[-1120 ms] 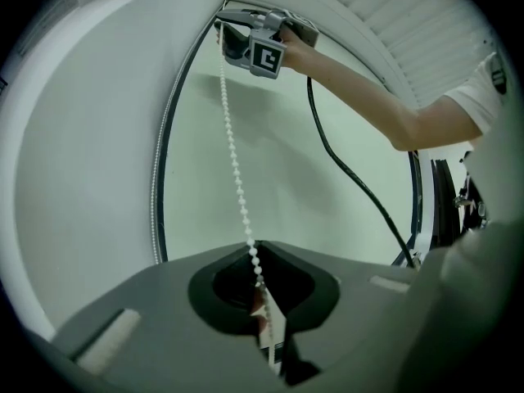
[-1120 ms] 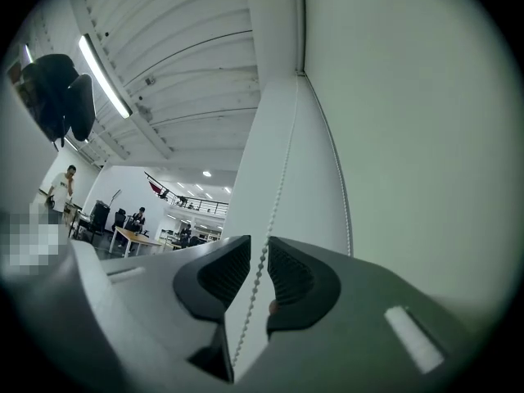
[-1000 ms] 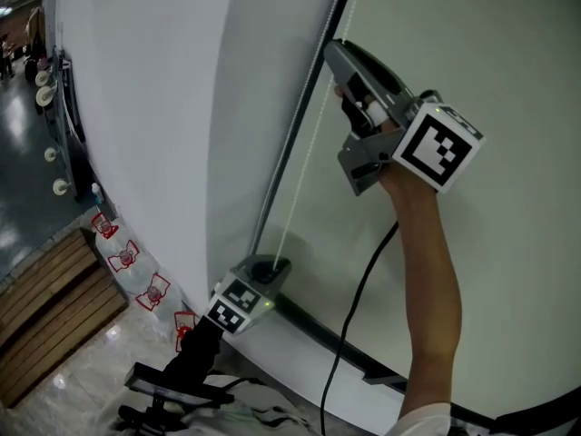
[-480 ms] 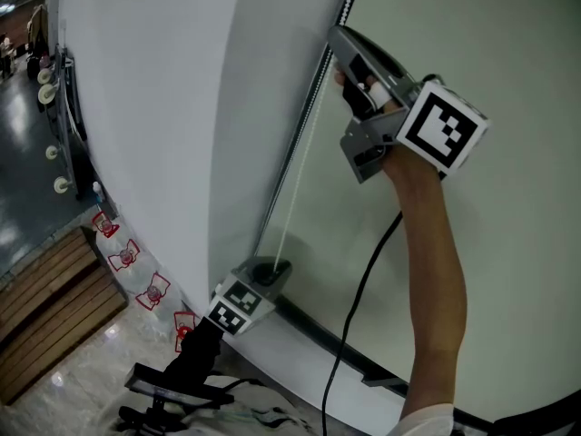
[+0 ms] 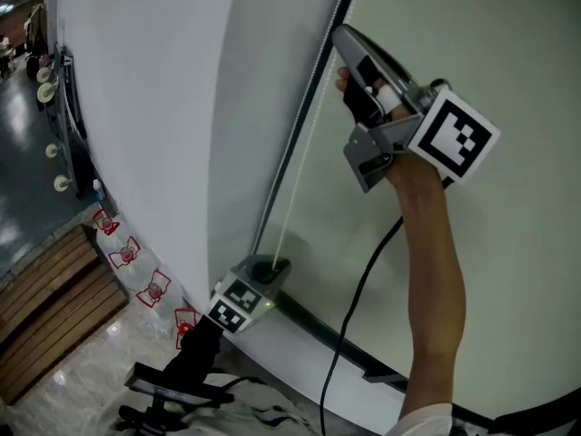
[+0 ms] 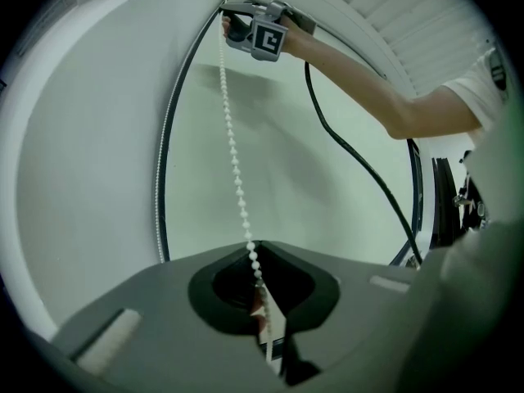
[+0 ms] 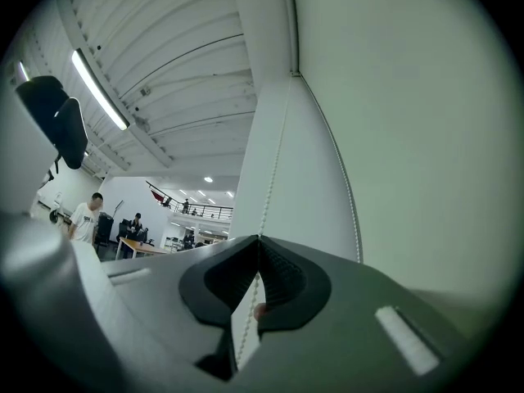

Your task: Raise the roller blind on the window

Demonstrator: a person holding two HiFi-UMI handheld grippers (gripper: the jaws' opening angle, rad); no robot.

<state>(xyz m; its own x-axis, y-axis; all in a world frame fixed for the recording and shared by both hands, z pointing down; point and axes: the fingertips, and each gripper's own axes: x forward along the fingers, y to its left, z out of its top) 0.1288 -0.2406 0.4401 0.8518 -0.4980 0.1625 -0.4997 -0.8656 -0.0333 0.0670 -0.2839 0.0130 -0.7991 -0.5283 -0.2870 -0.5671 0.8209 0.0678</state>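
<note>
Bead chain (image 5: 292, 180), hung at the frame edge beside the lowered roller blind (image 5: 517, 271): left gripper (image 5: 270, 265) clamped on it low to keep it taut, right gripper (image 5: 339, 34) high, jaws just closing shut on the same strand, seemingly for the next pull.

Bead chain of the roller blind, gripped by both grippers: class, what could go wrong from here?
1. The right gripper's jaws have just been closing on the bead chain up high; the small beads might slip through when pulled.
2. The left gripper clamps the same strand lower down; if the two pull unevenly, the chain could jerk or go slack rather than run.
</note>
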